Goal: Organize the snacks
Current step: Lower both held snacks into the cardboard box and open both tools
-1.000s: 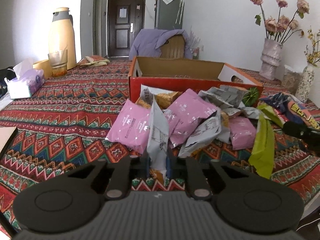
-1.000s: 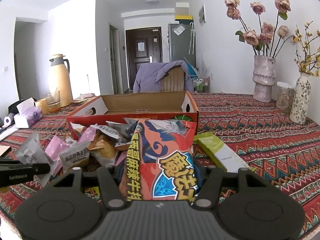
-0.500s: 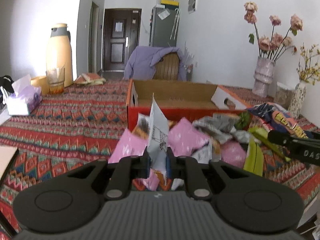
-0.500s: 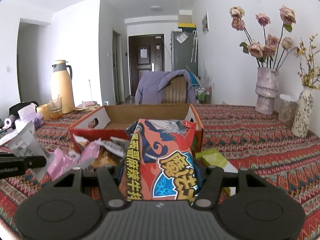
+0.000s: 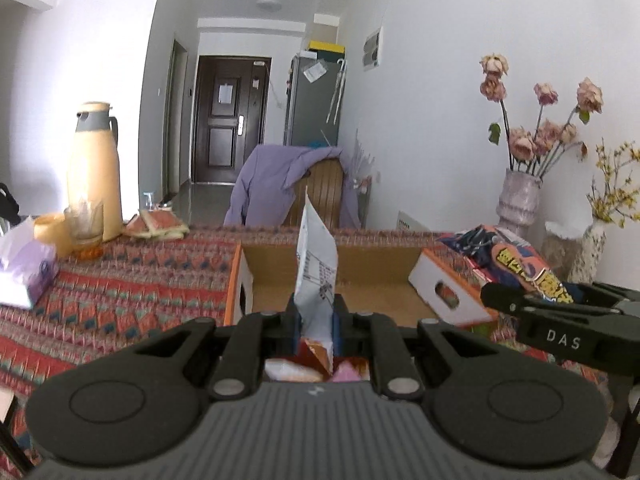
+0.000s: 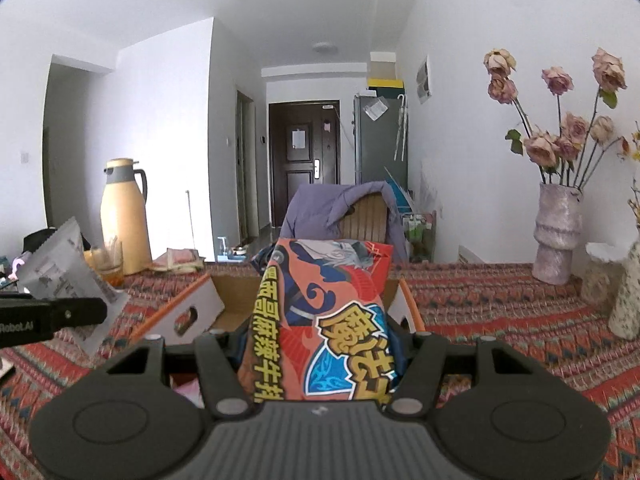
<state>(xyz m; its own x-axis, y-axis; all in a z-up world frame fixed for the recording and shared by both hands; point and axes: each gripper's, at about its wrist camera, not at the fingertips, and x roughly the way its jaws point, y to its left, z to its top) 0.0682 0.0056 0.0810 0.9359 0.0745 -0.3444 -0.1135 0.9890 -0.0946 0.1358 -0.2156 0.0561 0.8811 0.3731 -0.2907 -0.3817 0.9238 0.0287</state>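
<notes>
Both my hands have risen off the snack pile, so two packs are ready to drop into the cardboard box [image 5: 372, 280] ahead. My right gripper [image 6: 320, 344] clamps a glossy orange bag [image 6: 324, 320]; my left gripper [image 5: 316, 320] pinches a thin crinkly white packet [image 5: 316, 264].

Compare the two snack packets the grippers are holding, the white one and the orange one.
The white packet is thin and plain with small dark print; the orange packet is broad, with cartoon art and yellow lettering. The left gripper pinches the white one nearly shut; the right gripper stands wider around the orange one. Both are held up before the cardboard box.
</notes>
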